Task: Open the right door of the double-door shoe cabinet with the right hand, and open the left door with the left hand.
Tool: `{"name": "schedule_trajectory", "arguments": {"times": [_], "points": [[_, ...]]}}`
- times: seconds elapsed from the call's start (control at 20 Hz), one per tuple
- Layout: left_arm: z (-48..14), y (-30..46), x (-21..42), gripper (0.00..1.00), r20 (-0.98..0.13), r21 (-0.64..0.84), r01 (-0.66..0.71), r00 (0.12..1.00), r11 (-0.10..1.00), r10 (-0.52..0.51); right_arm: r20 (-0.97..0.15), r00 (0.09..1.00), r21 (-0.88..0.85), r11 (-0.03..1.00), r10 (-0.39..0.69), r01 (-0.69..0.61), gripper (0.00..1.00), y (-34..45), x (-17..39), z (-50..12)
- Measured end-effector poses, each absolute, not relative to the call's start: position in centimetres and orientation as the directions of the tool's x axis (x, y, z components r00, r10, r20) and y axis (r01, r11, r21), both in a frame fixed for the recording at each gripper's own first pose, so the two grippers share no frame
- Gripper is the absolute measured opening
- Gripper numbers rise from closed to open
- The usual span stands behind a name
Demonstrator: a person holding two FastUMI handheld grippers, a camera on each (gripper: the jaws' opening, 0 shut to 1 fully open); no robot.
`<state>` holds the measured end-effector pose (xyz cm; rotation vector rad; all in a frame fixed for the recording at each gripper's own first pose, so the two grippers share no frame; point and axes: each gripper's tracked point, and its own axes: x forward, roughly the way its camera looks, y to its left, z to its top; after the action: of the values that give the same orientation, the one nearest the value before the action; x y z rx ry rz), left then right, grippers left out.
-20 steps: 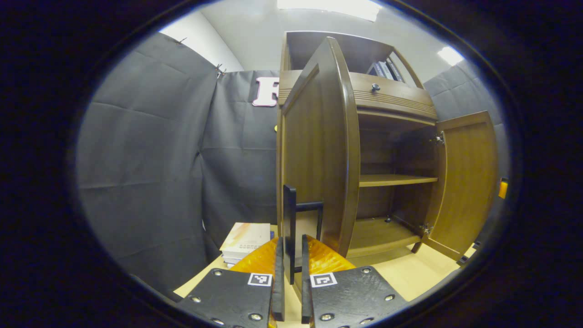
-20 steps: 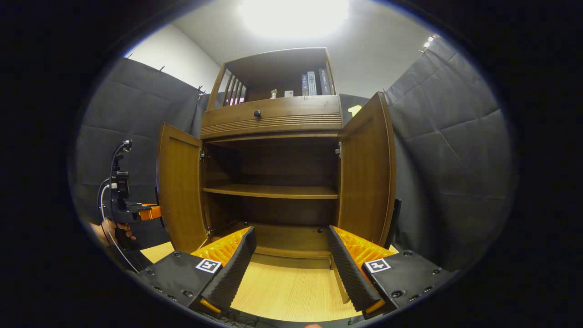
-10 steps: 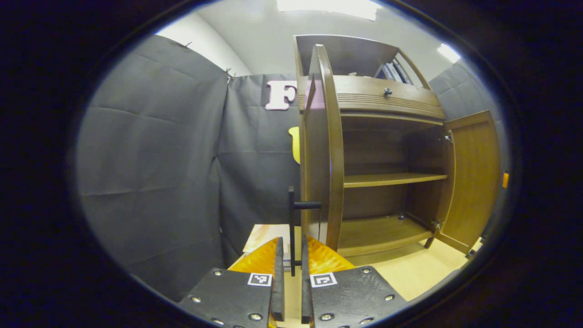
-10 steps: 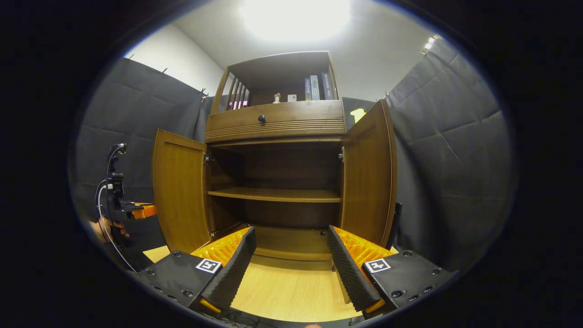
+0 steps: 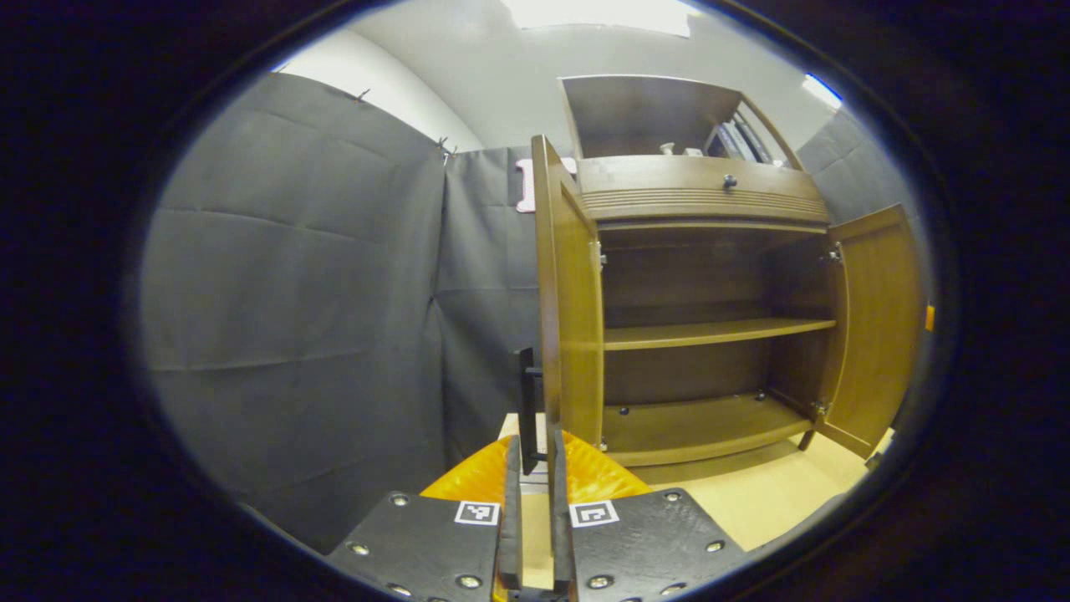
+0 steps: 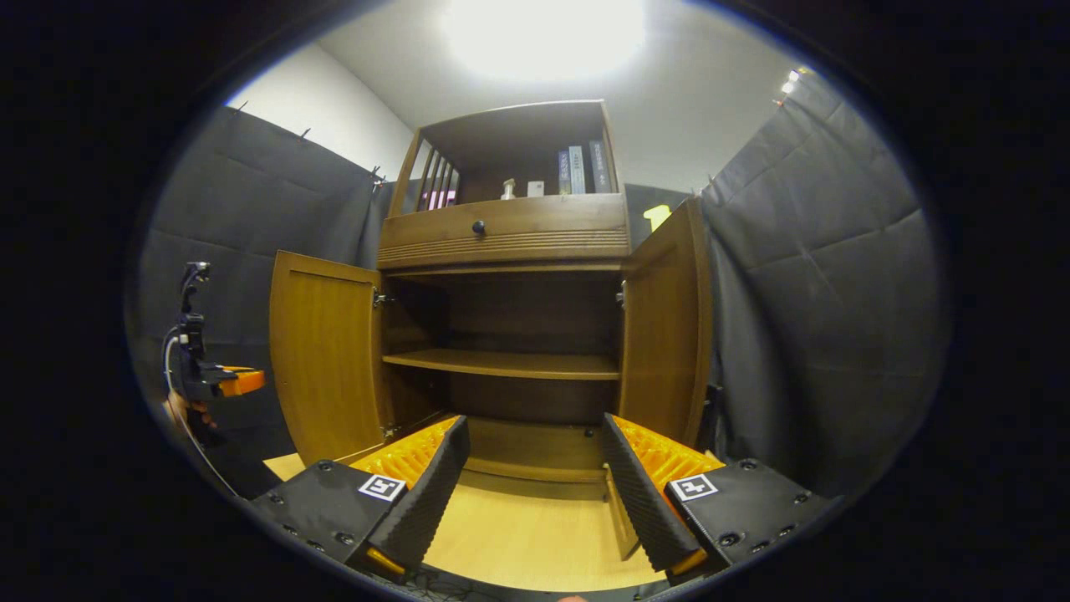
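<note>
The brown wooden shoe cabinet [image 6: 501, 230] stands with both doors swung out and its inner shelf [image 6: 501, 364] bare. In the left gripper view the left door [image 5: 570, 318] is nearly edge-on, and my left gripper [image 5: 532, 510] is shut on its black bar handle [image 5: 527, 401]. The right door [image 5: 878, 318] hangs wide at the far right. In the right gripper view my right gripper [image 6: 535, 493] is open in front of the cabinet's base, touching nothing, with the left door [image 6: 326, 359] and right door [image 6: 664, 334] on either side. The left gripper [image 6: 205, 380] shows beyond the left door, held by a hand [image 6: 177, 410].
Black cloth walls close in on both sides. A drawer with a round knob [image 6: 478, 227] sits above the doors, and books [image 6: 577, 170] stand on the top shelf. The light wooden surface [image 6: 535, 535] runs up to the cabinet's base.
The left door has swung further out with my left gripper holding its handle. The right gripper has stayed open and drifted slightly back.
</note>
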<state>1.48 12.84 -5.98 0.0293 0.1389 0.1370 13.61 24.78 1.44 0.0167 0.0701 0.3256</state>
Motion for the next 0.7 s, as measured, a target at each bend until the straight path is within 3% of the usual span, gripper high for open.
{"name": "schedule_trajectory", "arguments": {"times": [0.25,0.7], "points": [[-4.9,10.3,-3.2,0.16,-0.125,0.056,-0.091,0.987,0.994,0.097,-0.031,0.966,-0.001,0.966,0.257,-0.258,0.99,23.0,12.3,2.6],[-1.8,6.2,-10.6,0.16,-0.082,-0.002,-0.057,0.995,0.998,0.057,-0.064,0.965,0.065,0.966,0.256,-0.251,0.99,22.5,8.3,1.1]]}}
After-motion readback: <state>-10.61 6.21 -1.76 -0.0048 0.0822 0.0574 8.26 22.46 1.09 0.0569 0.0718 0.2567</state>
